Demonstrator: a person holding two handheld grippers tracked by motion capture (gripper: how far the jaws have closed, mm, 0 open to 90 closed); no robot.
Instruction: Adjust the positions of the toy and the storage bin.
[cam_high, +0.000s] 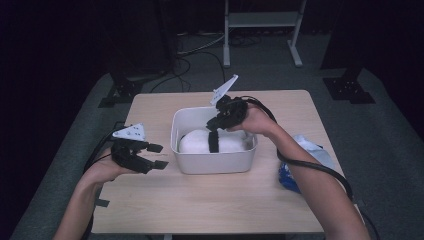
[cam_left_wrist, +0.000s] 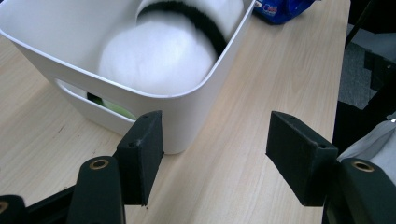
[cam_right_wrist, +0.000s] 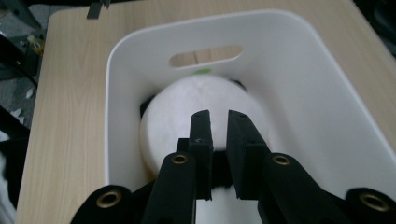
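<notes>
white bin (cam_high: 215, 162) with plain walls; white plush toy (cam_high: 200, 141) crossed by a black band (cam_high: 213, 142); a patch of light green (cam_left_wrist: 114, 108) showed through the bin's handle slot. pale wood-grain table (cam_high: 200, 205). black left gripper (cam_high: 156, 156) and black right gripper (cam_high: 214, 125), each with a grey plate and brass-coloured rivets. blue and white bag (cam_high: 290, 177) at the table's edge.

Left hand-held gripper (cam_high: 159, 156) gapes level; right hand-held gripper (cam_high: 214, 134) points down, jaws narrowly parted.
</notes>
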